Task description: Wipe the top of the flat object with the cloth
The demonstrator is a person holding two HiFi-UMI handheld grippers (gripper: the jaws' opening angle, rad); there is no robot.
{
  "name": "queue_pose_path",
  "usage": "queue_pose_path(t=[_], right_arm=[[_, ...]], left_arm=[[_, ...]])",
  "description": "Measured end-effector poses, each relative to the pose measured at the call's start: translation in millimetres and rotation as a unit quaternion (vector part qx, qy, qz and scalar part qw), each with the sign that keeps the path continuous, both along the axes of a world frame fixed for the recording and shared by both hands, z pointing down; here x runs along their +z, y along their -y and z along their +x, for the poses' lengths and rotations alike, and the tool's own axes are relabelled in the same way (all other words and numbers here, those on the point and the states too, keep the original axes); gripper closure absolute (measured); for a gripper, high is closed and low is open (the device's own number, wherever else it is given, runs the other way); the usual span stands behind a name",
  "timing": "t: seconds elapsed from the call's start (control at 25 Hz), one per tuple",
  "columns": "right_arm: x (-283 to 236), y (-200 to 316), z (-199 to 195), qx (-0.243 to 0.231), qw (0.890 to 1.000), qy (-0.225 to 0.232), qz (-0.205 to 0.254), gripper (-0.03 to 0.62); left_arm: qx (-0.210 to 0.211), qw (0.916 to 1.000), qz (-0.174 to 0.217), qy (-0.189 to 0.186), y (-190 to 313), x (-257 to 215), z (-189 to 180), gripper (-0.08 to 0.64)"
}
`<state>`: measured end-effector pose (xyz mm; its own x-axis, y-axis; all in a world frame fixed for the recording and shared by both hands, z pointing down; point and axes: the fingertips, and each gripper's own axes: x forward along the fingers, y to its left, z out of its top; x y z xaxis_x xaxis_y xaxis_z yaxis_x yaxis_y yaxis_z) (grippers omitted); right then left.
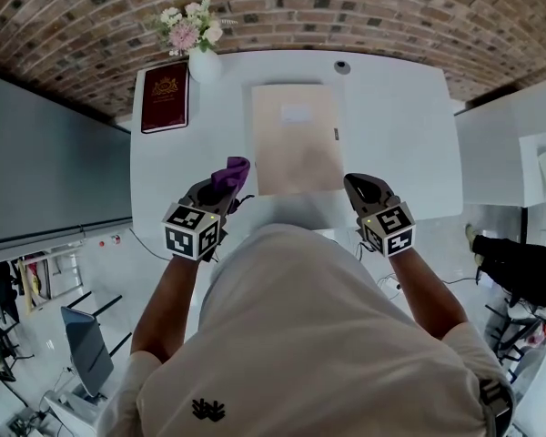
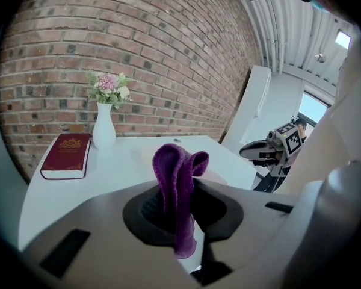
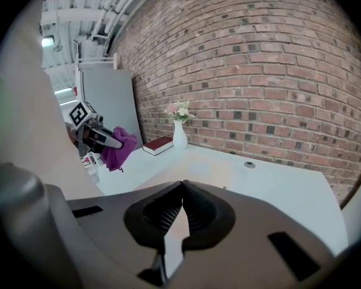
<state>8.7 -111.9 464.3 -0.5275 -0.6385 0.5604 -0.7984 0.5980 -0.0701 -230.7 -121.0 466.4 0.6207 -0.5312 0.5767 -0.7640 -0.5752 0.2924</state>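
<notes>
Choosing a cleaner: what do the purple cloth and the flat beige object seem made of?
Purple cloth: soft matte textile, likely microfibre or terry, judging by its fuzzy ribbed surface and limp folds. Flat beige object: smooth and matte, perhaps card or pale wood; no visible grain, so uncertain.

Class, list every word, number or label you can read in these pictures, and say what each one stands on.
Dark red hardback book: gold crest, any lettering too small to read.
Flat beige board: pale label, too blurred to read.
Marker cubes: square patterns, no words.
Nothing is legible.
</notes>
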Motion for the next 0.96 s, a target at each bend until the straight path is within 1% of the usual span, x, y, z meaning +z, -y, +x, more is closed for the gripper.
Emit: queue_pose_path(t=[0.36, 0.52, 0.72, 0.96], right_arm=[[5, -5, 3, -0.007, 1.000, -0.006, -0.008, 0.563], [4, -5, 5, -0.009, 1.000, 0.000, -0.011, 0.563], [7, -6, 15, -0.009, 1.000, 0.006, -0.015, 0.563], [15, -6, 37, -0.016, 1.000, 0.005, -0.025, 0.564]], left_arm=[[-0.007, 1.0000, -0.004, -0.001, 0, 3, 2, 0.495], [-0.007, 1.0000, -0.003, 0.001, 2, 0, 9, 0.495], [-0.008, 0.9999, 0.001, 0.009, 6, -4, 18, 0.495], [-0.011, 0.9998, 0.011, 0.014, 15, -13, 37, 0.495]])
